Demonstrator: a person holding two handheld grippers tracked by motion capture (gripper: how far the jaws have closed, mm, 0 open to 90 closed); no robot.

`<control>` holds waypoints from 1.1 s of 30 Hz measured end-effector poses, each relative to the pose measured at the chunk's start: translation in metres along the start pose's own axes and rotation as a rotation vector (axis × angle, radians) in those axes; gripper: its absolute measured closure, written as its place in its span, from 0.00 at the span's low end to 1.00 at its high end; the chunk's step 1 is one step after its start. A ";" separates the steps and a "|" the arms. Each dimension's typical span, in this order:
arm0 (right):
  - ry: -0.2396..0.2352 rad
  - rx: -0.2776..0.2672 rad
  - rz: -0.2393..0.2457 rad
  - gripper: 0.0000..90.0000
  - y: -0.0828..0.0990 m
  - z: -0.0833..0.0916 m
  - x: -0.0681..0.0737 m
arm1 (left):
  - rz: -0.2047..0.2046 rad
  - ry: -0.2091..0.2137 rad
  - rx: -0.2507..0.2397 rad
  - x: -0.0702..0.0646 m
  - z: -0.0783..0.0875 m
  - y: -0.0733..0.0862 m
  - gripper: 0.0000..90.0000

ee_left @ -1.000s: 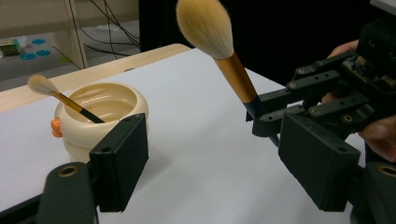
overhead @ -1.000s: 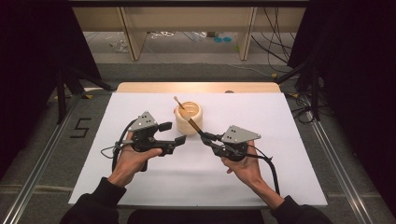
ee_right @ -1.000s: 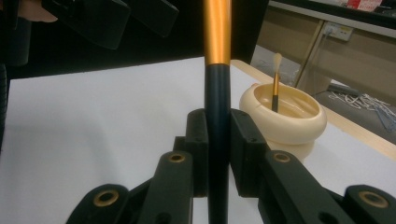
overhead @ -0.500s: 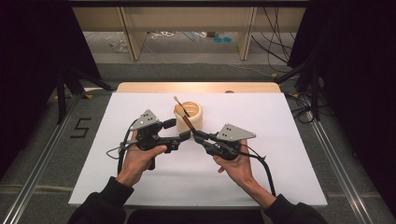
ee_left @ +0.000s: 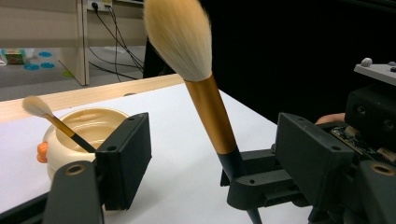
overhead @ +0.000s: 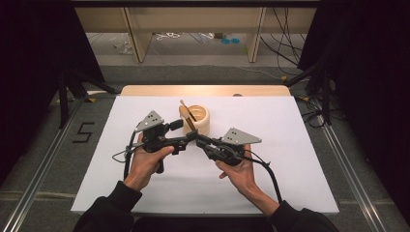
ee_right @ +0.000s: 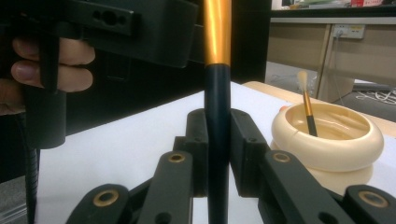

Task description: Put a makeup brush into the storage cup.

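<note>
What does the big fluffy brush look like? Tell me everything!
The big brush has a puffy head of cream bristles with tan tips, a shiny gold collar and a black handle. It stands nearly upright, head up. The right gripper pinches its black handle; the left gripper has open jaws either side, closing in, not touching. Behind sits a cream holder.

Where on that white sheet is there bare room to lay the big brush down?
The white sheet lies bare right of the right gripper, and left of the left gripper. It is crowded mid-sheet, where both grippers meet at the big brush in front of the cream pot.
</note>
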State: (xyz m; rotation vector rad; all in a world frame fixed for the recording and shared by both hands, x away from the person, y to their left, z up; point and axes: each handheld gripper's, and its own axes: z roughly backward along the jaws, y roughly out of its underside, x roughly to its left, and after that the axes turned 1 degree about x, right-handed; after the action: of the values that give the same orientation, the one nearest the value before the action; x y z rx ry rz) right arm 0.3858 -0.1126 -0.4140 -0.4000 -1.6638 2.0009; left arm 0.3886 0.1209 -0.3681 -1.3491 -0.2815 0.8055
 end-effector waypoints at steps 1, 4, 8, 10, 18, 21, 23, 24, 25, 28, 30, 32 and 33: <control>0.000 -0.011 0.005 0.88 0.000 -0.001 0.000 | -0.004 0.003 -0.002 0.000 -0.001 0.000 0.30; -0.011 -0.008 -0.013 0.88 0.000 -0.002 0.001 | 0.005 0.005 -0.013 0.000 -0.001 0.000 0.33; -0.015 -0.002 -0.021 0.88 0.000 -0.003 0.003 | 0.020 0.009 -0.019 0.000 -0.002 0.000 0.35; -0.004 -0.017 -0.022 0.88 0.000 -0.004 0.003 | 0.017 0.010 -0.015 0.000 -0.003 0.000 0.37; -0.008 -0.021 -0.002 0.88 -0.001 -0.004 0.003 | 0.040 0.032 -0.023 0.002 -0.004 0.000 0.48; -0.011 -0.024 -0.001 0.88 -0.001 -0.004 0.003 | 0.053 0.039 -0.031 0.004 -0.004 0.000 0.54; -0.007 -0.022 -0.001 0.88 -0.001 -0.004 0.003 | 0.055 0.044 -0.033 0.004 -0.004 0.000 0.56; -0.010 -0.027 0.000 0.88 -0.001 -0.004 0.003 | 0.058 0.043 -0.034 0.004 -0.004 0.000 0.58; -0.019 -0.015 -0.017 0.88 -0.001 -0.004 0.004 | 0.058 0.042 -0.036 0.004 -0.004 0.000 0.59; -0.001 -0.028 0.005 0.88 -0.001 -0.004 0.003 | 0.077 0.055 -0.041 0.005 -0.005 0.001 0.61; 0.000 -0.036 0.002 0.88 -0.001 -0.005 0.003 | 0.078 0.060 -0.041 0.006 -0.005 0.001 0.63; -0.004 -0.037 0.000 0.88 -0.001 -0.005 0.003 | 0.081 0.062 -0.042 0.006 -0.005 0.002 0.64; 0.003 -0.038 0.002 0.88 -0.001 -0.005 0.004 | 0.085 0.061 -0.043 0.006 -0.005 0.002 0.65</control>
State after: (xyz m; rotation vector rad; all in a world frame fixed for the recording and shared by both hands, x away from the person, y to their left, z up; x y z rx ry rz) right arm 0.3853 -0.1067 -0.4139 -0.4181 -1.7019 1.9721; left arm 0.3951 0.1208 -0.3729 -1.4316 -0.1958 0.8319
